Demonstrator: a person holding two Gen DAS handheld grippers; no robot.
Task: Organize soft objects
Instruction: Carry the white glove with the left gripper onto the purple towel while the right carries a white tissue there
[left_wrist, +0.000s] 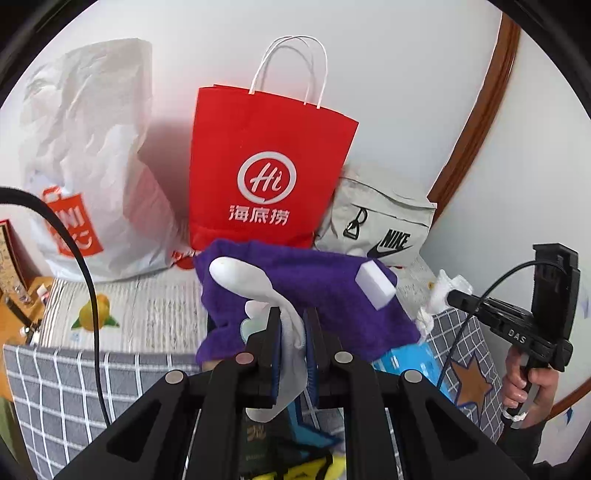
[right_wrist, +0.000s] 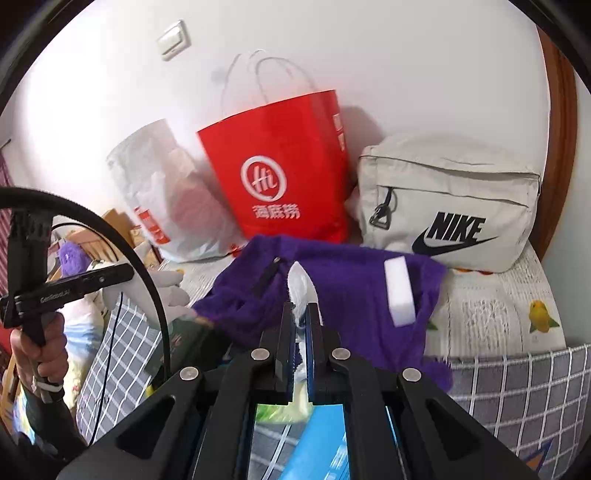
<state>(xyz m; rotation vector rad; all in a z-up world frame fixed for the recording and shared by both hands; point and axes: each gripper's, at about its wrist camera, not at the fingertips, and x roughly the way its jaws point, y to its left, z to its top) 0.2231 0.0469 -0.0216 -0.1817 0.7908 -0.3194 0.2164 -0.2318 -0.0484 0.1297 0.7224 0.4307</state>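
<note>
A purple fluffy towel (left_wrist: 325, 291) lies draped on the bed with a white sponge block (left_wrist: 376, 284) on it; both also show in the right wrist view, towel (right_wrist: 343, 295) and sponge (right_wrist: 400, 291). My left gripper (left_wrist: 291, 321) is shut on a white glove (left_wrist: 255, 284) whose finger sticks up over the towel. My right gripper (right_wrist: 301, 310) is shut on a white crumpled cloth (right_wrist: 301, 284). The right gripper also shows at the right of the left wrist view (left_wrist: 452, 295), holding the white cloth (left_wrist: 439, 291).
A red paper bag (left_wrist: 266, 170), a white plastic bag (left_wrist: 92, 166) and a grey Nike bag (left_wrist: 380, 225) stand against the wall. A grey checked storage box rim (left_wrist: 74, 369) holds blue packets (right_wrist: 317, 435) below the grippers. A fruit-print sheet (right_wrist: 498, 310) covers the bed.
</note>
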